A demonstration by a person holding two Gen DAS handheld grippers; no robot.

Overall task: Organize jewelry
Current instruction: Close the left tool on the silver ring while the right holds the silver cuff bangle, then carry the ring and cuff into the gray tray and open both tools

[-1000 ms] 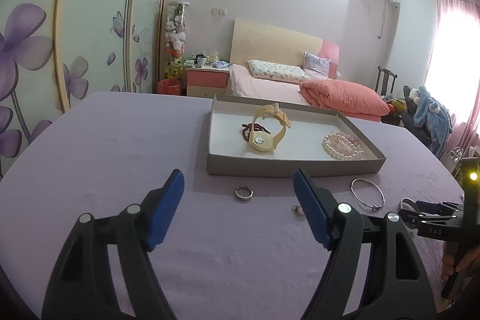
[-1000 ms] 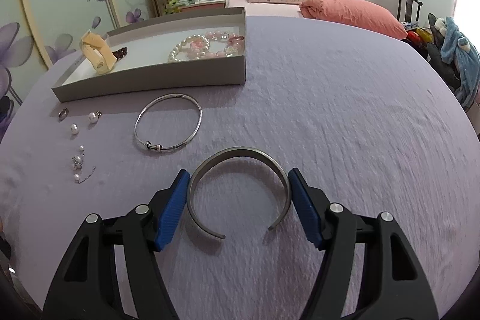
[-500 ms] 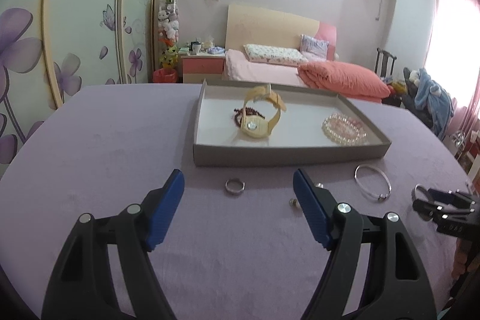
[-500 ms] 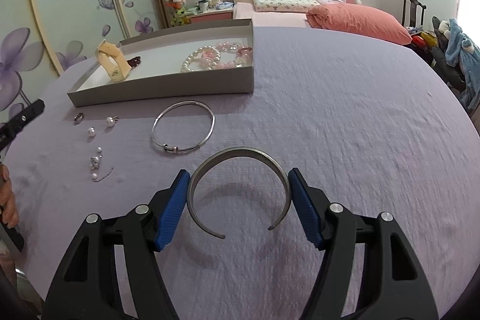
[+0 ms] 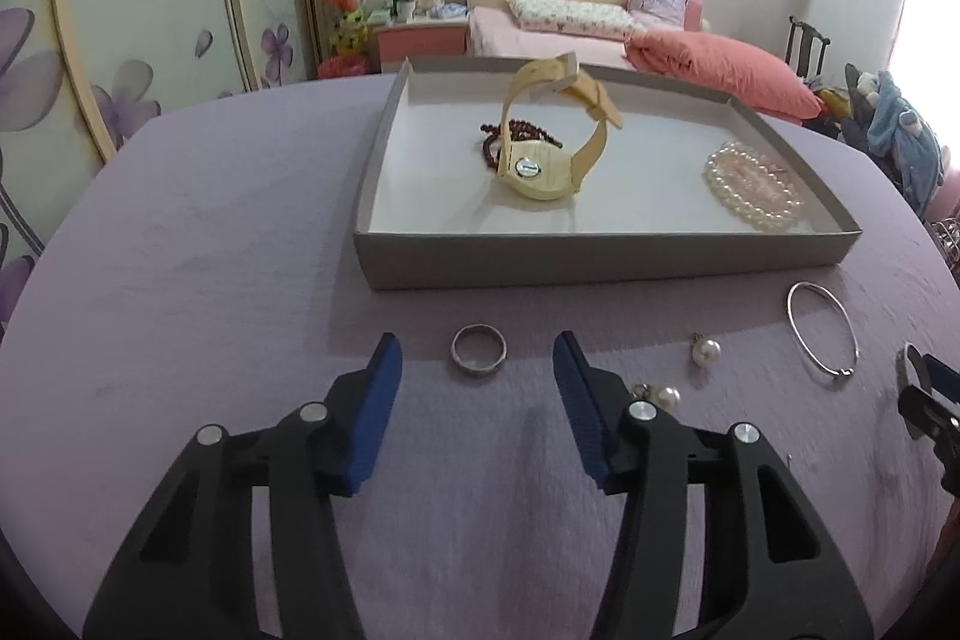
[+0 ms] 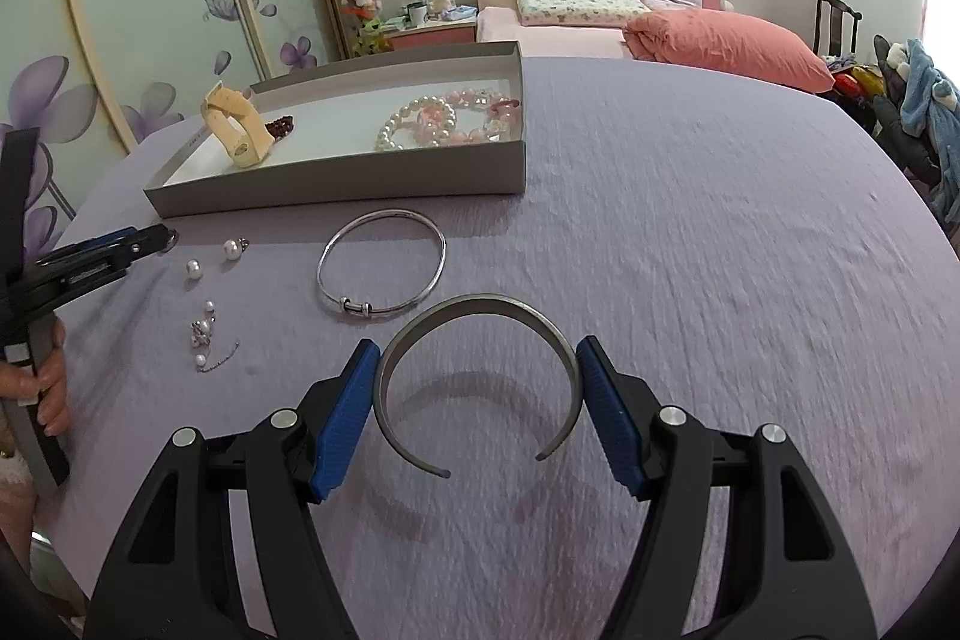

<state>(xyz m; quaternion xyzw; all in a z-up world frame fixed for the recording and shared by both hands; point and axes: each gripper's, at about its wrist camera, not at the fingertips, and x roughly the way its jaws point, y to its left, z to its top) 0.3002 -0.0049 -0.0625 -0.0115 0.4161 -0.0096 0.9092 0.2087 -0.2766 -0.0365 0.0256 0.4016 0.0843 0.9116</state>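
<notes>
A grey tray on the purple cloth holds a yellow watch, dark red beads and pearl bracelets. My left gripper is open, with a silver ring lying between its fingertips. Pearl earrings and a thin silver bangle lie to its right. My right gripper is shut on an open silver cuff and holds it above the cloth. The tray, the bangle and the earrings show in the right wrist view.
A small chain with pearls lies on the cloth left of the cuff. The round table's edge curves away at the right. A bed with a pink quilt and a wardrobe stand behind the table.
My left gripper has moved forward and down, so the ring now lies between its fingertips. My right gripper holds the cuff as before, a little higher and nearer the tray.
</notes>
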